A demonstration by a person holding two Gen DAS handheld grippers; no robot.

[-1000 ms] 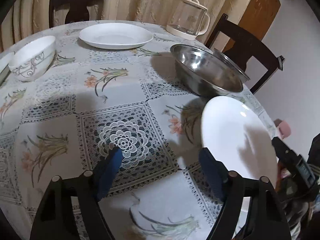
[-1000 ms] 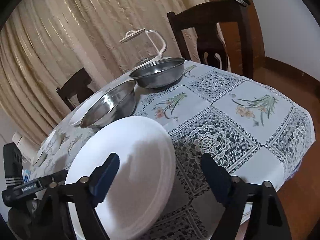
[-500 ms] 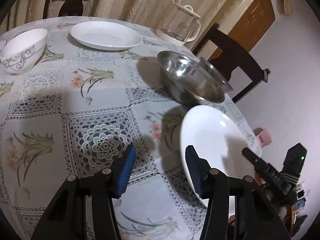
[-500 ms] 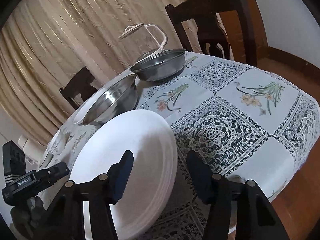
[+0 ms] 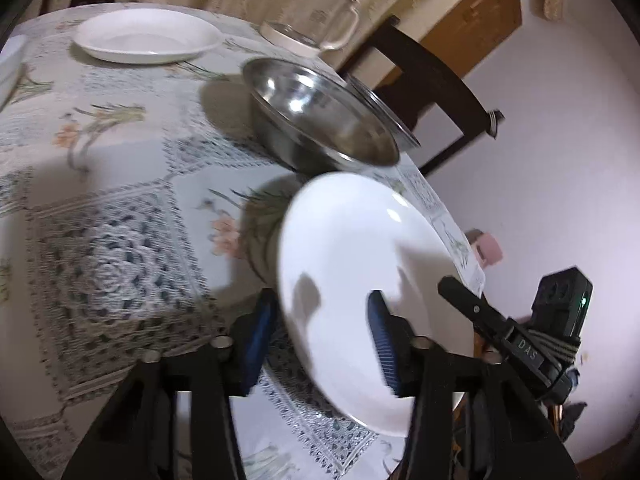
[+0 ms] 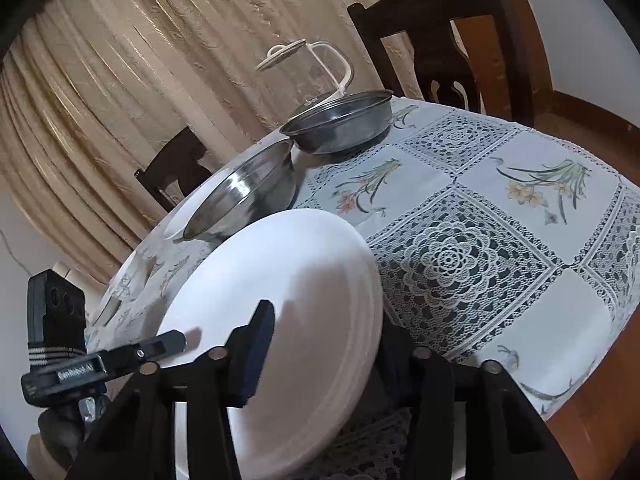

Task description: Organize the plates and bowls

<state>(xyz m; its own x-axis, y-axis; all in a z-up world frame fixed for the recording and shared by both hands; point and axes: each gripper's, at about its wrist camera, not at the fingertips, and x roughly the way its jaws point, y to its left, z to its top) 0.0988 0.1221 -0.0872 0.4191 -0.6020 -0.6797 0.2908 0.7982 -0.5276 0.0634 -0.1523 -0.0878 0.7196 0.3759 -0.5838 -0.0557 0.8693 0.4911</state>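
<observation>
Through my left wrist camera, my left gripper (image 5: 322, 340) has its two blue pads on either side of the near rim of the white plate (image 5: 360, 280), one pad under the rim and one over the plate's face, so the jaws stand narrow and clamp the plate. The plate sits tilted, right at the jaws, at the near edge of the table with its lace-and-flower cloth (image 5: 112, 240). Just beyond the plate, ahead of the jaws, stands a steel bowl (image 5: 320, 124), and a second steel rim shows right behind it. Further ahead and to the left of the jaws lies a second white plate (image 5: 146, 40), with a glass kettle (image 5: 320, 20) beyond the steel bowl. To the right of my jaws I see the other gripper's finger reaching to the plate's far rim. Through my right wrist camera, my right gripper (image 6: 320, 344) grips the same plate (image 6: 288, 280) from the opposite rim: the left pad lies on the plate's pale surface, the right finger is hidden behind the rim, so the jaws are narrow around it. Ahead of the jaws stand the tilted steel bowl (image 6: 244, 196) and a wider steel pan (image 6: 340, 124), touching or nearly so; I cannot tell which. The kettle (image 6: 316, 72) rises behind the pan.
</observation>
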